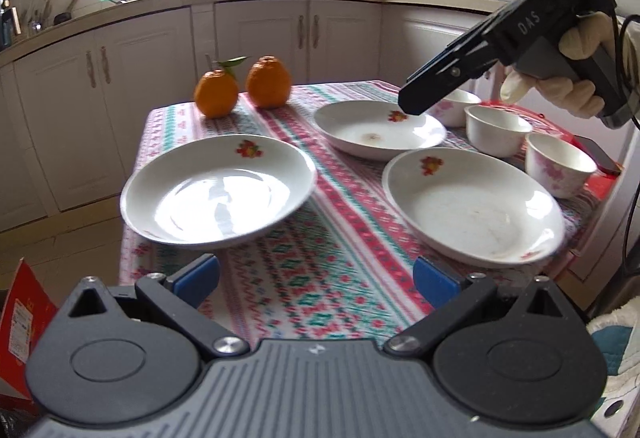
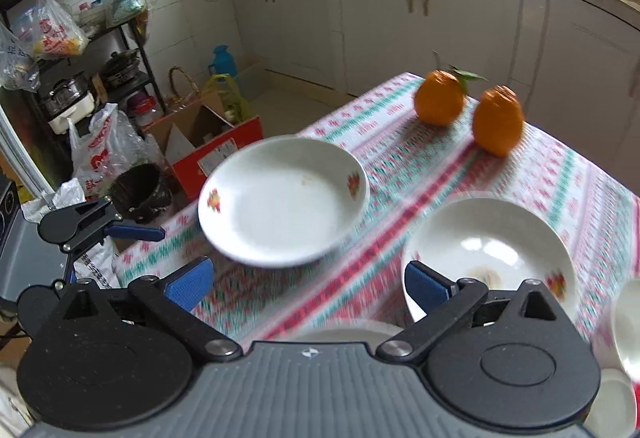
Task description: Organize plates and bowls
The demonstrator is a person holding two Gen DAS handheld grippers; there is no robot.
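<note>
Plainly, both our left claw (image 1: 316,280) and right claw (image 2: 306,284) are spread and empty; three plates lie apart on the tabletop (image 1: 320,278), bowls (image 1: 498,130) at right of frame. We judge the lower-left plate (image 1: 218,194), overhanging the edge, could tip off if nudged.

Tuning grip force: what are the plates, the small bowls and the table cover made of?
Plates: likely glazed ceramic; glossy white with window glare and printed flowers, though melamine can't be ruled out. Small bowls: same glossy white look. Table cover: woven patterned cloth, matte, draping over the edge.
</note>
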